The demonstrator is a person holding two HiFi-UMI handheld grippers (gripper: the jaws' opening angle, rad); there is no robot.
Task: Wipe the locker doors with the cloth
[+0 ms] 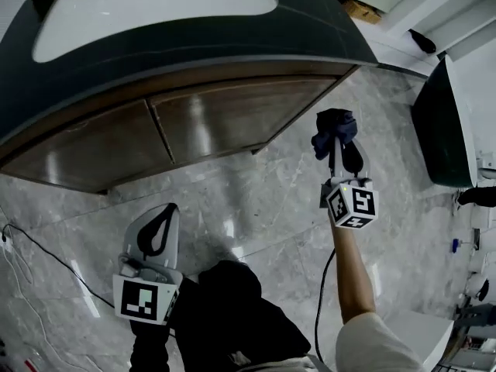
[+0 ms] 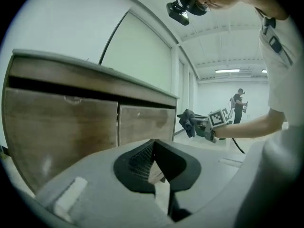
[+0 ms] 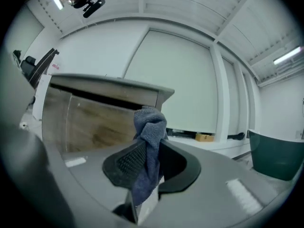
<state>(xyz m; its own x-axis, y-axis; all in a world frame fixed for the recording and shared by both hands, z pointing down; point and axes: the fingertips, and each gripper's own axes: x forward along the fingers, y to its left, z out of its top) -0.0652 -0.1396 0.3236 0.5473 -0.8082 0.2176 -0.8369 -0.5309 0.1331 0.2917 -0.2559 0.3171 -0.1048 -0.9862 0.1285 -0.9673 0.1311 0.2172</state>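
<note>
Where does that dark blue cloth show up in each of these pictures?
Head view: the cloth sits right of centre, slightly above the middle.
Left gripper view: small, right of centre, at mid-height.
Right gripper view: dead centre, pinched in the right claw.
Shared landmark: the wooden locker doors.

Bright lab-like hall was shown, marked by grey marble-look floor (image 1: 263,208), wood-fronted cabinet (image 1: 194,126), white walls (image 3: 180,80), ceiling strip lights (image 2: 228,71).
</note>
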